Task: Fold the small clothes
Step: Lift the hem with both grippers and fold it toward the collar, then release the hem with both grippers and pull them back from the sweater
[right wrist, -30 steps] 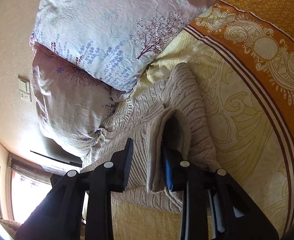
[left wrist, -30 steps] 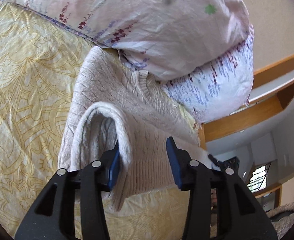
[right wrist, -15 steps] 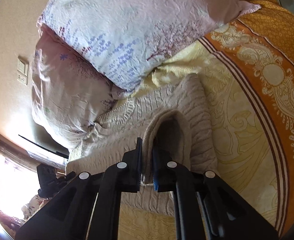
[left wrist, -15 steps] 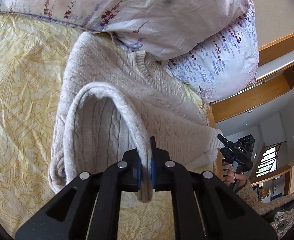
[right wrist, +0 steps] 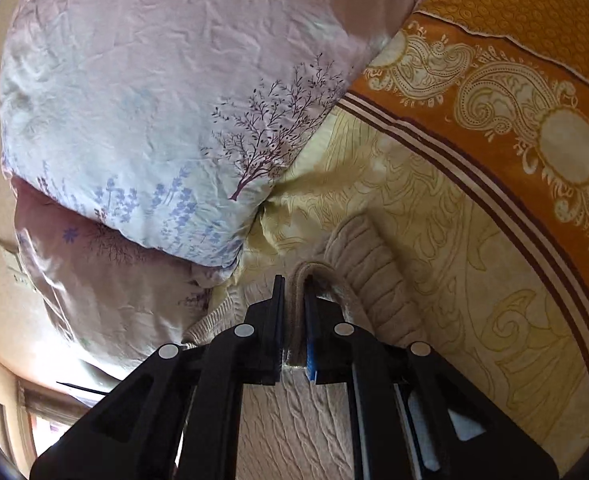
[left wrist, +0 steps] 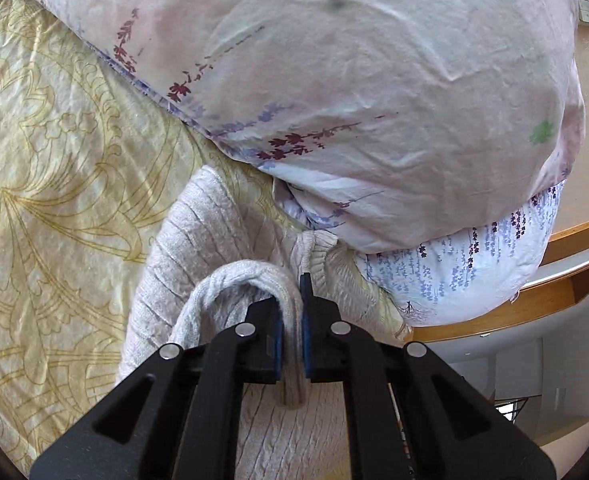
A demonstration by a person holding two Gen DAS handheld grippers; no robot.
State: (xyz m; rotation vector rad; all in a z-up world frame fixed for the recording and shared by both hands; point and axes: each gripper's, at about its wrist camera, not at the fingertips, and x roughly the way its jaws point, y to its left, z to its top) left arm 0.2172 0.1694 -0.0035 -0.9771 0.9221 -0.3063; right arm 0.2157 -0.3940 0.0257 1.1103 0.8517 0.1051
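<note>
A cream cable-knit sweater lies on a yellow patterned bedspread, its neck end up against the pillows. My left gripper is shut on a folded ribbed edge of the sweater, which arches up out of the blue pads and hangs down between the black arms. In the right wrist view the same sweater appears beige. There my right gripper is shut on another raised fold of its edge. Each gripper's own body hides the knit below it.
Two floral pillows are stacked just beyond the sweater, close ahead of both grippers. An orange paisley border runs along the bedspread at the right. A wooden headboard ledge and a beige wall lie behind.
Both grippers closed from open onto the sweater's edge folds. Holding them, both have since moved toward the pillows, which now fill far more of each view.
</note>
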